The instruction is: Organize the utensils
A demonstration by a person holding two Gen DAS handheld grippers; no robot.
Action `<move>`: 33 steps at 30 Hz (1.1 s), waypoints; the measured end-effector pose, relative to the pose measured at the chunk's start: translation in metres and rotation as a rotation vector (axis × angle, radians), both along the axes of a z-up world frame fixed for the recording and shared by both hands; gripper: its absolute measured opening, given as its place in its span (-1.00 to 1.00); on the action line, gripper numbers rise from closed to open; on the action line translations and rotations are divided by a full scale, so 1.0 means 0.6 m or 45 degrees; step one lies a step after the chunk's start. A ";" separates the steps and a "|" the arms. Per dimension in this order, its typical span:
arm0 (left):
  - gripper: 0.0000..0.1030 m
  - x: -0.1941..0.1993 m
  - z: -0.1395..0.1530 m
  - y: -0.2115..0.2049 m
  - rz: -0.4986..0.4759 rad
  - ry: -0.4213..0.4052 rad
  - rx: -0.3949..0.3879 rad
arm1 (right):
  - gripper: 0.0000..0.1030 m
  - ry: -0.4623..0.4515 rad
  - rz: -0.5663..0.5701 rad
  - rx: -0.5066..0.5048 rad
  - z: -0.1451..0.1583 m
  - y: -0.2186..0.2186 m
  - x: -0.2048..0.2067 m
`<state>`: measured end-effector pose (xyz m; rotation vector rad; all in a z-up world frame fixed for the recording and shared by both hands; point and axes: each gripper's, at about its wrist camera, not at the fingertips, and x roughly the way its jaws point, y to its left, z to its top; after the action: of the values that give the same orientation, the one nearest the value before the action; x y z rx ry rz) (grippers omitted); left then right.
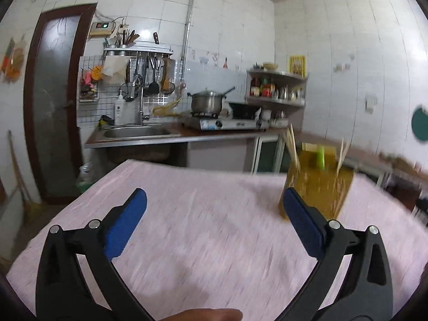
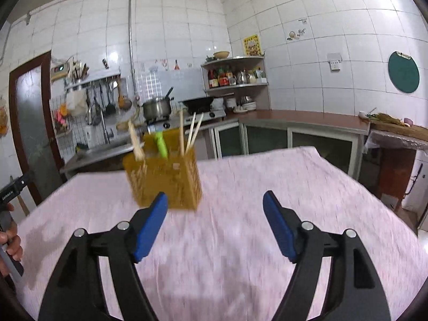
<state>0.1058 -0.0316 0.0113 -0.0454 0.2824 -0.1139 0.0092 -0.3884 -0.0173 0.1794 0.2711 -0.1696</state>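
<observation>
utensil holder [image 2: 165, 179]: yellow slotted box, standing on the bench, left of centre in the right wrist view; in the left wrist view [image 1: 318, 184] sitting right of centre, blurred.
chopsticks [image 2: 194, 132]: pale sticks sticking up out of the holder, leaning at slightly different angles; more at its left side, count unclear from blur.
green utensil [image 2: 161, 144]: handle poking up from the holder's middle; type cannot be told.
bench [image 2: 240, 200]: covered in pink cloth, filling the lower half of both views.
right gripper [image 2: 215, 200]: hovering above the cloth, jaws spread wide, gripping nothing; left blue pad overlapping the holder's lower edge in the picture, contact unclear.
left gripper [image 1: 215, 196]: also hanging over the cloth, jaws wide apart and holding nothing; right pad lying in front of the holder's lower left corner.
sink [image 1: 136, 132]: steel, sitting left of centre in the left wrist view.
pot [image 1: 207, 101]: steel, sitting on the stove [image 1: 227, 123] at centre.
corner shelf [image 2: 235, 72]: holding bottles and jars, upper centre.
</observation>
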 end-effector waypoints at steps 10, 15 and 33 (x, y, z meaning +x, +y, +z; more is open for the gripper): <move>0.91 -0.087 -0.066 0.022 0.098 -0.028 0.048 | 0.48 -0.004 -0.028 -0.076 -0.060 0.009 -0.063; 0.91 -0.094 -0.070 0.027 0.132 -0.057 0.015 | 0.50 -0.021 -0.012 -0.162 -0.058 0.032 -0.068; 0.91 -0.083 -0.072 0.027 0.130 -0.017 0.032 | 0.50 0.005 -0.025 -0.196 -0.053 0.044 -0.067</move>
<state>0.0558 -0.0155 -0.0317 -0.0341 0.2677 -0.0091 -0.0312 -0.3622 -0.0490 0.0291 0.2591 -0.2094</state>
